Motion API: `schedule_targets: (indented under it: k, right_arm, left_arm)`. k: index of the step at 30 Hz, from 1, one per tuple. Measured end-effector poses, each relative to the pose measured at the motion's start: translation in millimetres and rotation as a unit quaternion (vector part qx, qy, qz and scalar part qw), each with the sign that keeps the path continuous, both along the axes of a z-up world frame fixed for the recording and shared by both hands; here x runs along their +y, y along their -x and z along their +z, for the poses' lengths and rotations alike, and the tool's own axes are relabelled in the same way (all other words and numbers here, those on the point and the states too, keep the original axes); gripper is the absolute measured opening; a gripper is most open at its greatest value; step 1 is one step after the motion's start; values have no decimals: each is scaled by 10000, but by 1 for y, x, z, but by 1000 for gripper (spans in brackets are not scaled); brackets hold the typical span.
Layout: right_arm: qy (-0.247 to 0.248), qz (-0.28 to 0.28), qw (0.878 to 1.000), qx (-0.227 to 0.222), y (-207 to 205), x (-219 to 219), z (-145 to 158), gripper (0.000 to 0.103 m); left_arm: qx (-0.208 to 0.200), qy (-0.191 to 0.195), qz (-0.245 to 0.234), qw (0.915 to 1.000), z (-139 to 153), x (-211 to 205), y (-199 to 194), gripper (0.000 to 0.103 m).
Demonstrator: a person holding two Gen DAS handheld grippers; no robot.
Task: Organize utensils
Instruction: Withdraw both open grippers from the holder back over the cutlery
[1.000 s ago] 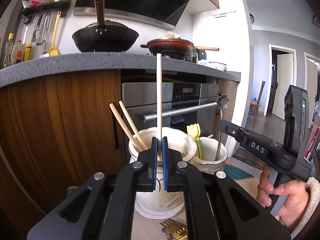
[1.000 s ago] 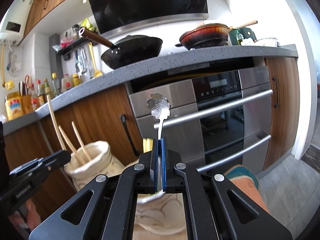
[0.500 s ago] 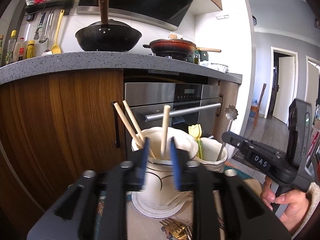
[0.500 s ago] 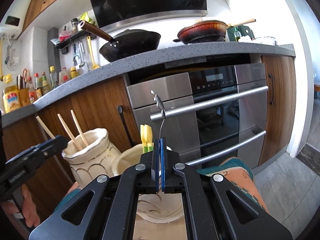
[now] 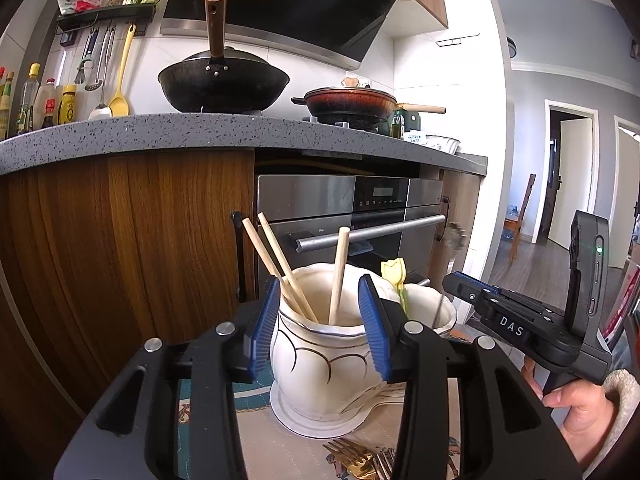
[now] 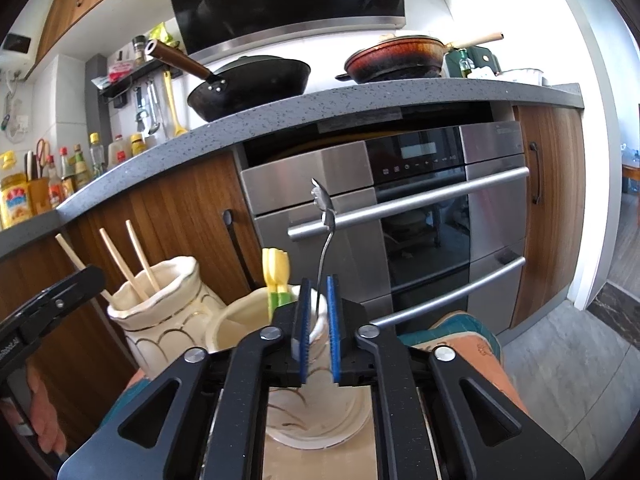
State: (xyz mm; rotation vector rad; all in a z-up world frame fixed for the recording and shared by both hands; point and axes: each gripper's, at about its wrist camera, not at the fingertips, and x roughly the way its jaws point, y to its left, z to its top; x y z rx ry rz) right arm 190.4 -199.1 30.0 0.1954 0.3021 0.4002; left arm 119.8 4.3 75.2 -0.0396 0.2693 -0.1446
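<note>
My left gripper [image 5: 320, 316] is opening around the mouth of a cream vase [image 5: 320, 356], with nothing pressed between its blue pads. Three wooden chopsticks [image 5: 339, 272] stand loose in that vase. Beside it, a second cream pot [image 6: 240, 320] holds yellow-and-green utensils [image 6: 275, 270] and a metal spoon [image 6: 325, 216] with a flower-shaped end. My right gripper [image 6: 317, 304] is just opening; the spoon's thin stem rises in the gap and the pads do not press it. The spoon's lower end is hidden inside the pot.
Gold forks [image 5: 356, 460] lie on the patterned mat [image 5: 224, 396] in front of the vase. A steel oven [image 6: 420, 216] with bar handles and wood cabinets stand close behind. A person's hand [image 5: 576, 412] holds the right gripper's handle.
The left jaws have opened and the chopstick has dropped into the vase. The right gripper has lowered the spoon into the second pot, and its jaws have parted slightly.
</note>
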Motion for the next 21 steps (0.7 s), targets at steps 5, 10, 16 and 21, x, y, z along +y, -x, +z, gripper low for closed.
schedule_targets:
  k: [5,10,16,21]
  right_arm:
    - [-36,-62,10000,21,-1,-3,0,16]
    - [-62,-96,9999,-16,3,-5,0,35]
    - [-142,-65,9998,-107,26,-11,2,72]
    - [-70,-19,9999,-119,52,-13,-2,84]
  left_arm:
    - [16,2,-10,10000,0,0,0,42]
    - [3,63,37,10000,1,2,1,52]
    - [3,152,162,9998,-2,6,16,76]
    - [223,222,280,9991,-14,10,29,91]
